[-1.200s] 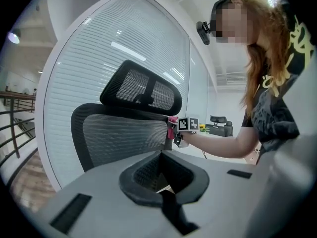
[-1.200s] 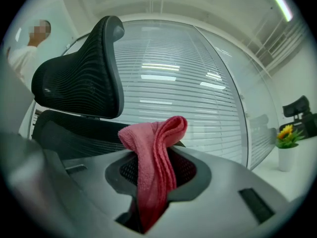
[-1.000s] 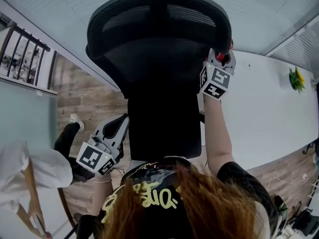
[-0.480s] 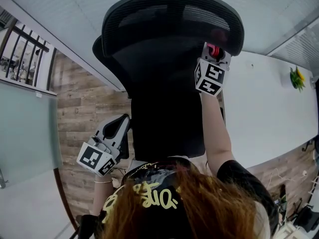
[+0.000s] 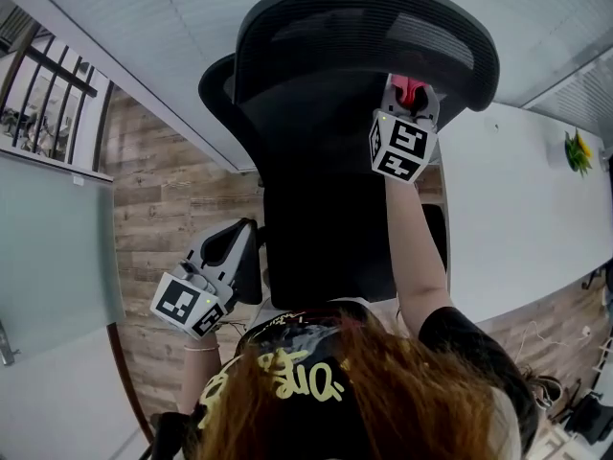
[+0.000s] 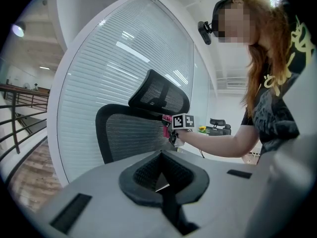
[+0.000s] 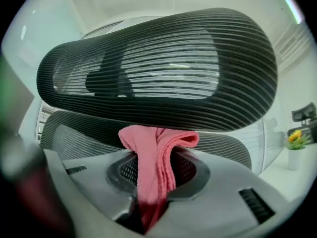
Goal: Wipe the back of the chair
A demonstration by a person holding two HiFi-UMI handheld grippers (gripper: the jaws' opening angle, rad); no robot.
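Note:
A black mesh office chair (image 5: 326, 113) stands in front of me, its back (image 6: 129, 135) and headrest (image 7: 158, 68) toward me. My right gripper (image 5: 410, 94) is raised against the upper part of the chair back, just under the headrest. It is shut on a folded pink cloth (image 7: 156, 157), whose top edge touches the mesh. The pink cloth (image 5: 410, 88) shows above the marker cube. My left gripper (image 5: 238, 247) hangs low at the chair's left side, jaws shut with nothing between them (image 6: 161, 180).
A white table (image 5: 517, 209) lies to the right, with a small yellow plant (image 5: 578, 151) at its far end. A glass wall with white blinds (image 5: 144, 27) stands behind the chair. A wood floor (image 5: 163, 218) and a railing (image 5: 48, 84) are on the left.
The chair has shifted right in the head view. My right gripper with the pink cloth has moved slightly left and up along the chair back. The left gripper stays about where it was.

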